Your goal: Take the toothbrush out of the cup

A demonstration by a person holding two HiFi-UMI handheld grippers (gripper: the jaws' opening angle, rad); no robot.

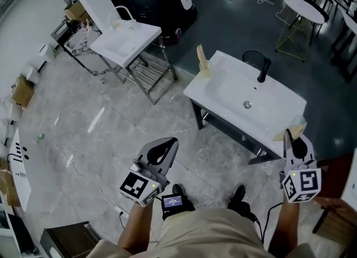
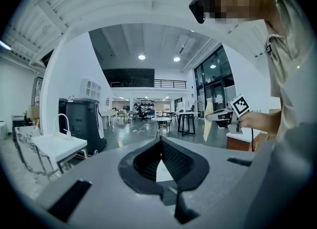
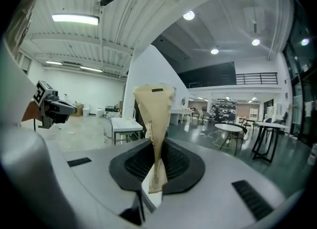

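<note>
In its own view, right tongs (image 3: pixel 158 146) pinch a tan packet (image 3: pixel 154 104) — left tongs (image 2: pixel 161 141) pressed together.

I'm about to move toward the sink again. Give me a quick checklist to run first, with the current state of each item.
1. Left gripper shut and empty: ok.
2. Right gripper clamped on the tan packet: ok.
3. Tan packet lined up with the jaws, sticking straight out: ok.
4. Second tan packet upright at the far left corner of the sink: ok.
5. Toothbrush and cup clearly identified: cannot tell; too small in the head view.
</note>
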